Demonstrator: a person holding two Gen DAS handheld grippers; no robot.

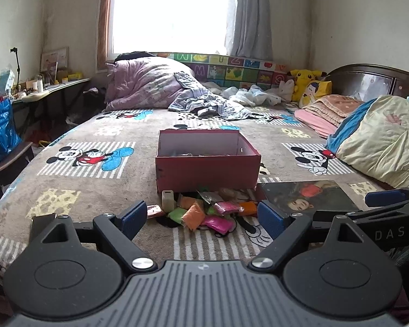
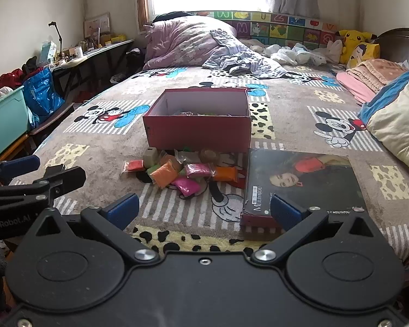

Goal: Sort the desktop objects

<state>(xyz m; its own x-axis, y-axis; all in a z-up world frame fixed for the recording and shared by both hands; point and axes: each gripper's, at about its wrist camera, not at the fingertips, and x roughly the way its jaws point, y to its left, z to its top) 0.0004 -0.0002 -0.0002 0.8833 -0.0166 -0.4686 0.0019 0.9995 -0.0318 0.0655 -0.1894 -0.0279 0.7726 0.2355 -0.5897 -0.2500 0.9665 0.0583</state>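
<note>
Both the left hand-held gripper (image 1: 201, 216) and right hand-held gripper (image 2: 203, 208) gaped wide, empty; clay packets (image 2: 181, 173) lay heaped on the bed before the red box (image 2: 197, 125): pinch one packet squarely, I'd judge

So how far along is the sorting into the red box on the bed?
Some packets already lie inside the red box. Nothing is in hand: the left hand-held gripper and right hand-held gripper are open. Left: the clay packets piled before it, and the lid beside it.
</note>
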